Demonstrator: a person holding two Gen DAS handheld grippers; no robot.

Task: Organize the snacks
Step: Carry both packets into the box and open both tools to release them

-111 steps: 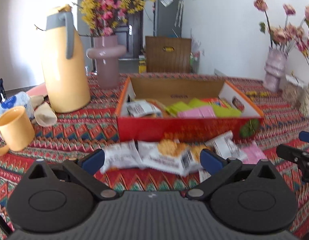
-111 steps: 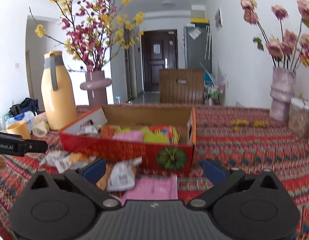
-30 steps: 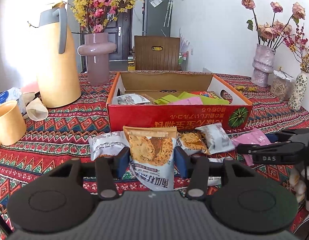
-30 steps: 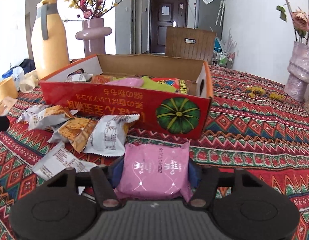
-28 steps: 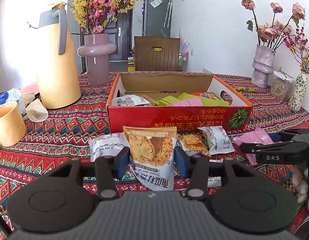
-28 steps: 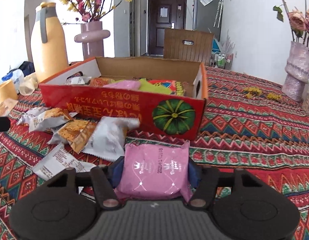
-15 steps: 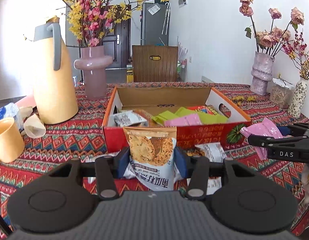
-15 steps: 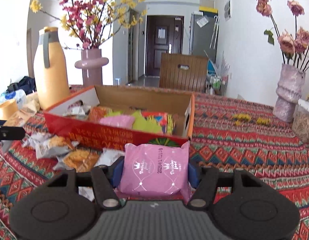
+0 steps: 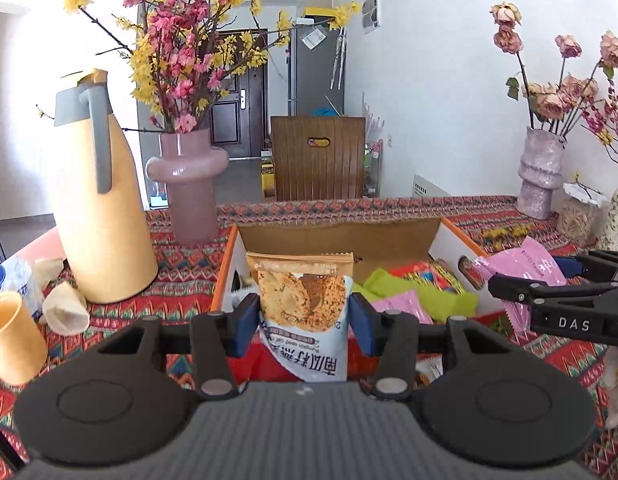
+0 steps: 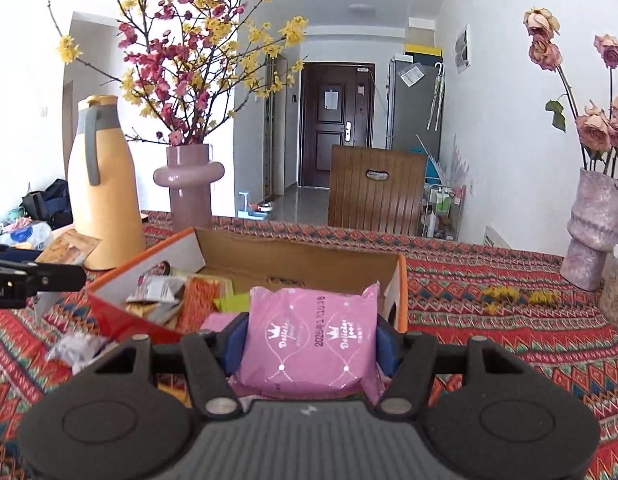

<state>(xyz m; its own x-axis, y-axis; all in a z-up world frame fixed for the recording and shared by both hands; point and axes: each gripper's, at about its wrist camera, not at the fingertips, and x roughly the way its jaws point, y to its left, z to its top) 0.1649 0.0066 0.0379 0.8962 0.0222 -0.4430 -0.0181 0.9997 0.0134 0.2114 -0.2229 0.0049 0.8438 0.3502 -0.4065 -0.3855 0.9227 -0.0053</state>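
My left gripper [image 9: 303, 322] is shut on a cookie snack packet [image 9: 303, 304] and holds it upright above the near left part of the red cardboard box [image 9: 453, 236]. My right gripper [image 10: 311, 338] is shut on a pink snack packet [image 10: 309, 340] above the near right part of the same box [image 10: 181, 246]. The right gripper and its pink packet [image 9: 525, 260] also show at the right of the left wrist view. The box holds green, pink and orange packets [image 9: 421, 288]. Loose packets [image 10: 75, 348] lie on the cloth before the box.
A yellow thermos jug [image 9: 97, 200] and a pink vase of blossoms [image 9: 189, 184] stand left of the box. A yellow cup [image 9: 11, 340] sits at the near left. A purple vase with roses [image 10: 595, 228] stands at the right. A wooden chair [image 10: 375, 190] is behind the table.
Both grippers, open 3.7 s ago, closed on packets lying before the box, then rose and moved forward, so each packet now hangs above the box.
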